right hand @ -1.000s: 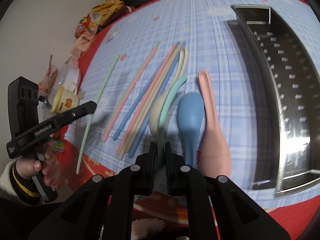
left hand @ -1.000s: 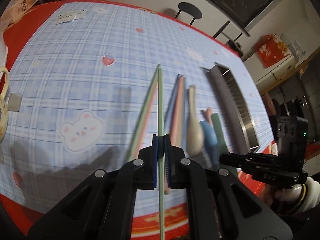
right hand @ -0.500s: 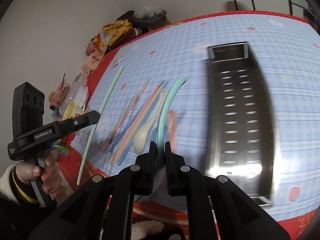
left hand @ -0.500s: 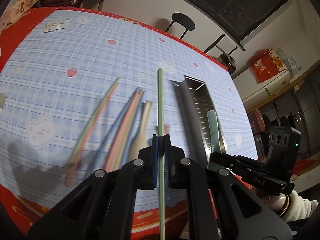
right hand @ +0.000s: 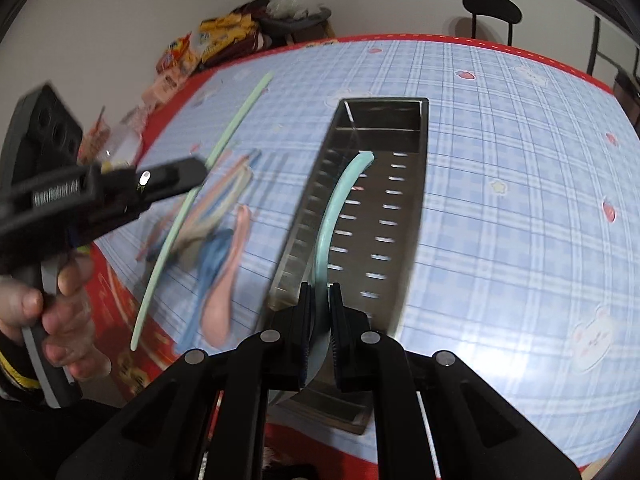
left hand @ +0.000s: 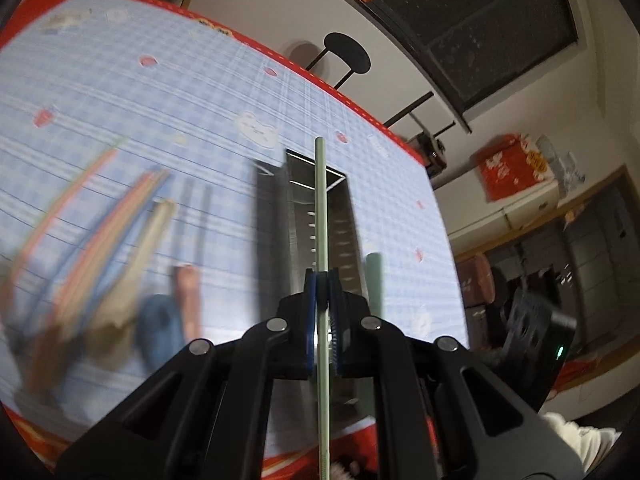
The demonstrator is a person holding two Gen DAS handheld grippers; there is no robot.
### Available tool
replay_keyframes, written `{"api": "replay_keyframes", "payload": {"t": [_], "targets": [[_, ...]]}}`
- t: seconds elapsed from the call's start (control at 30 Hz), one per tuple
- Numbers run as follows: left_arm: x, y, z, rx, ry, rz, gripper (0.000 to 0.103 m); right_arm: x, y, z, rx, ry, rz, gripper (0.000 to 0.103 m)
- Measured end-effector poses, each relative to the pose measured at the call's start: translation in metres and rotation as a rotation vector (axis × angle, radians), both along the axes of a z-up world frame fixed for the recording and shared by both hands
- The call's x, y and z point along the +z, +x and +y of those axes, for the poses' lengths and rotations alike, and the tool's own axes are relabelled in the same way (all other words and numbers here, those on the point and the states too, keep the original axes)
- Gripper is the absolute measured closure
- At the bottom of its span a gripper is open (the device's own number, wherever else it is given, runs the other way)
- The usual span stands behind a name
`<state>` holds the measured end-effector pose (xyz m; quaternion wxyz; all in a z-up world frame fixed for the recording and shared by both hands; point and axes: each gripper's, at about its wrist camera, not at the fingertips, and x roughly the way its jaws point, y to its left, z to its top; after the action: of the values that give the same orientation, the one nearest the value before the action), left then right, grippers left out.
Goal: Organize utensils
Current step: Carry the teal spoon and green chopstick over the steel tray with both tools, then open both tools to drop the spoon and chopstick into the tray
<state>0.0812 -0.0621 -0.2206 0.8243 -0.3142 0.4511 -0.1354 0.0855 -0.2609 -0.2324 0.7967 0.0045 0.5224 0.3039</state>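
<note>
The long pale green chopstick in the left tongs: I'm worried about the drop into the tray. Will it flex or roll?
The long pale green chopstick looks straight despite being pinched near one end, so probably stiff. Its slim rod shape may roll inside the slotted steel tray.

The tray (right hand: 404, 184) lay lengthwise on the desk (right hand: 520, 208), its near end at the desk's front edge. Left of it, in the right wrist view, the spoons (right hand: 224, 280) and chopsticks (right hand: 236, 184) lay bunched together on the desk. Behind the desk stood a stool (right hand: 492, 8); snack packets (right hand: 216, 40) were piled beyond its far left corner.
</note>
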Motion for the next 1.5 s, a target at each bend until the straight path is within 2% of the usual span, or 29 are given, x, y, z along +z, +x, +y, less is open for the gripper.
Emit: {"api": "replay_keyframes", "payload": {"t": [0.27,0.4,0.6,0.97,1.07,1.13,1.23,1.27,1.3,1.4,1.43,1.47,1.5], "targets": [[-0.028,0.018,-0.035,0.053,-0.085,0.036,0.093,-0.006,0.011,-0.008,0.047,-0.047,-0.015,0.094],[-0.037,0.021,-0.042,0.067,-0.063,0.060,0.093,-0.010,0.011,-0.009,0.059,-0.049,-0.005,0.094],[-0.037,0.025,-0.049,0.062,0.017,0.062,0.093,-0.015,0.009,-0.008,0.054,-0.033,0.016,0.094],[-0.040,0.030,-0.052,0.057,0.060,0.070,0.093,-0.019,0.012,-0.006,0.040,-0.016,0.030,0.093],[-0.033,0.028,-0.052,0.051,0.066,0.042,0.081,-0.013,0.010,-0.007,0.041,-0.009,0.006,0.093],[-0.025,0.028,-0.052,0.046,0.079,0.018,0.079,-0.007,0.009,-0.007,0.039,0.009,-0.011,0.093],[-0.009,0.025,-0.050,0.034,0.135,-0.024,0.070,0.004,0.008,-0.008,0.030,0.016,-0.036,0.091],[-0.003,0.022,-0.049,0.032,0.159,-0.039,0.064,0.007,0.007,-0.009,0.025,0.016,-0.045,0.083],[0.004,0.019,-0.047,0.033,0.192,-0.057,0.058,0.012,0.007,-0.010,0.015,0.014,-0.059,0.067],[0.022,0.011,-0.039,0.036,0.278,-0.105,0.045,0.026,0.004,-0.013,-0.015,0.016,-0.112,0.039],[0.027,0.009,-0.037,0.036,0.304,-0.115,0.043,0.030,0.002,-0.012,-0.024,0.015,-0.125,0.035],[0.031,0.007,-0.034,0.036,0.330,-0.126,0.036,0.034,0.001,-0.012,-0.039,0.011,-0.142,0.025],[0.036,0.003,-0.029,0.039,0.363,-0.136,0.025,0.038,0.001,-0.012,-0.051,0.008,-0.157,0.017]]}}
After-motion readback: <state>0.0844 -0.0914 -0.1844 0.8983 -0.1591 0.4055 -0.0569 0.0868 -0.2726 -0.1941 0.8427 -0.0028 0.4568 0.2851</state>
